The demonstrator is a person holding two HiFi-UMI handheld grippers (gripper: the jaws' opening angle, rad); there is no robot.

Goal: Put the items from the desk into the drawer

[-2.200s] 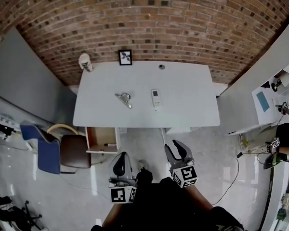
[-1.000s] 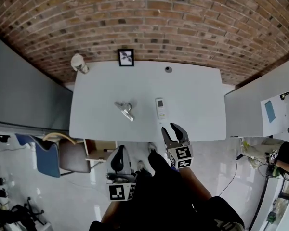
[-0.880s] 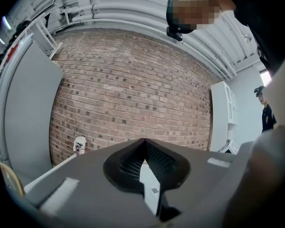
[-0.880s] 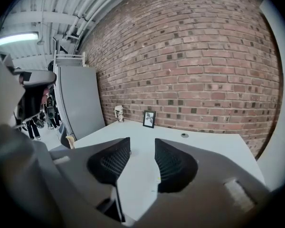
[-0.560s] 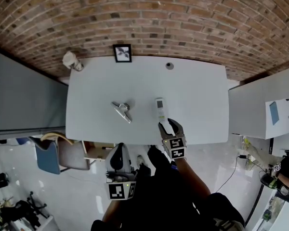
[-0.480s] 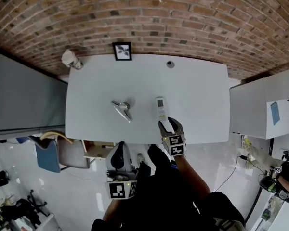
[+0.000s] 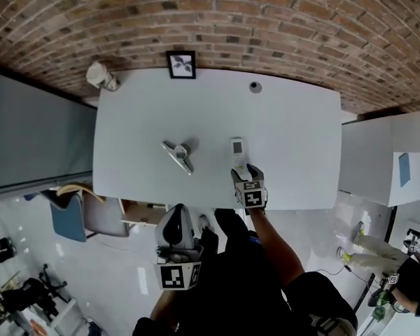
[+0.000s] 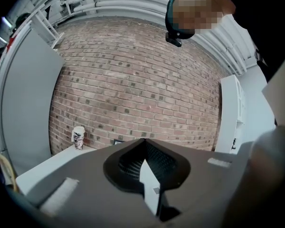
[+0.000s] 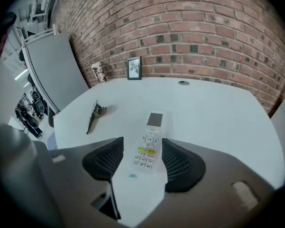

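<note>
So the right claw (image 7: 246,176) is down at the front edge of the white worktop (image 7: 294,138), jaws spread fairly wide, one on each side of the near end of the white remote (image 7: 237,149). From the right gripper view the remote (image 9: 148,144) lies flat, screen end pointing away toward the brick wall, button end sitting between the jaws of the right claw (image 9: 141,145). There's a sliver of gap on both sides, so it isn't pinched.

The left claw (image 7: 176,226) hangs low in front of the person, off the worktop and over the floor. In its own view the left claw (image 8: 143,144) has its jaws closed together with nothing in them.

A bit left of the remote on the worktop there's a grey metal tool (image 7: 178,152), well apart from either claw. Along the back by the wall: a paper cup (image 7: 98,75) at the left corner, a small picture frame (image 7: 181,64), and a little round thing (image 7: 255,87) further right.

The drawer (image 7: 141,213) is pulled out under the front left of the worktop, next to a chair (image 7: 84,212).
</note>
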